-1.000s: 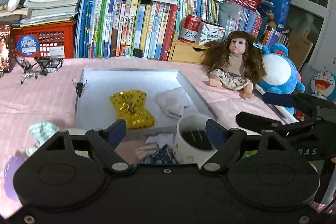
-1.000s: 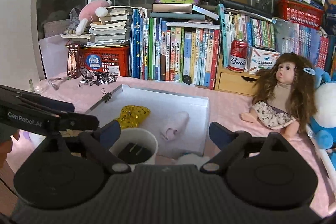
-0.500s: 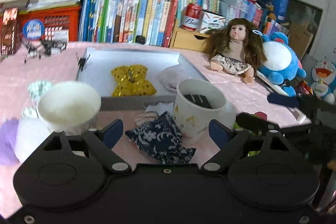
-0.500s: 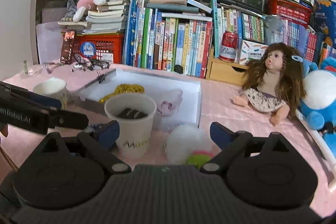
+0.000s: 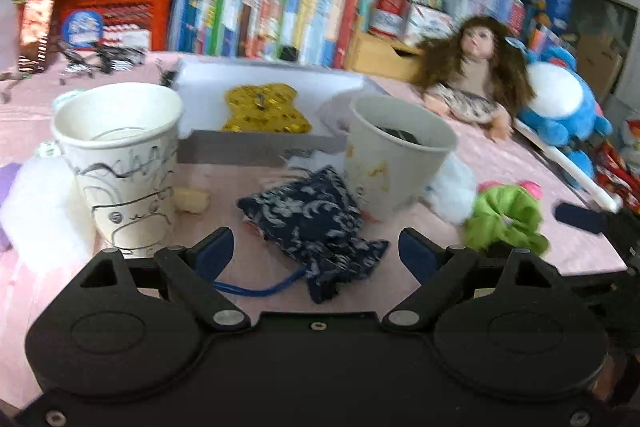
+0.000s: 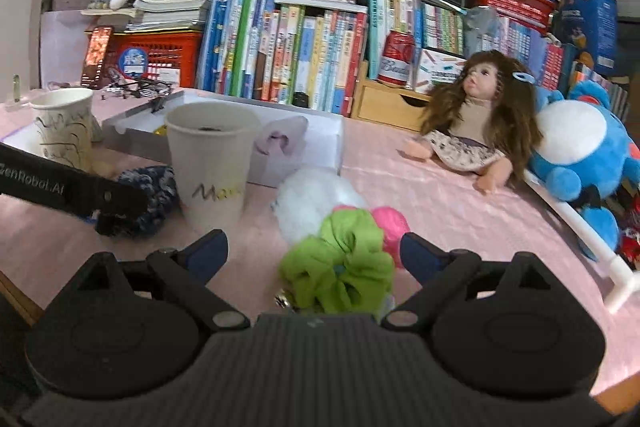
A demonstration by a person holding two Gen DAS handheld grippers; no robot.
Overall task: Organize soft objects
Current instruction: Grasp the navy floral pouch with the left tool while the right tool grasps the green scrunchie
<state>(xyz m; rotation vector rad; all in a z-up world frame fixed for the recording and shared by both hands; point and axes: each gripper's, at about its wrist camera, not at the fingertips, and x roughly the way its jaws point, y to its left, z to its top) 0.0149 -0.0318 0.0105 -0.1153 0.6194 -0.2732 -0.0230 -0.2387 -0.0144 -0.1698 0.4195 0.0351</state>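
A dark blue floral pouch (image 5: 316, 227) lies on the pink tablecloth between the open jaws of my left gripper (image 5: 316, 253). A green scrunchie (image 6: 340, 263) with a pink piece (image 6: 390, 223) and a white fluffy ball (image 6: 316, 195) lies between the open jaws of my right gripper (image 6: 314, 251). A shallow white tray (image 5: 264, 149) behind holds a gold sequin bow (image 5: 264, 109) and a pale pink cloth (image 6: 280, 141). The scrunchie also shows in the left wrist view (image 5: 506, 219). Both grippers are empty.
Two paper cups (image 5: 120, 163) (image 5: 394, 155) stand in front of the tray. A doll (image 6: 476, 115) and a blue plush (image 6: 580, 147) lie at the right. Books (image 6: 300, 55), a red basket (image 6: 156, 57) and a can (image 6: 396, 59) line the back. White fluff (image 5: 36, 211) lies at the left.
Both grippers have dropped lower and pulled back toward the table's front. The pouch and the scrunchie have come into view between the jaws. The jaws stay open.
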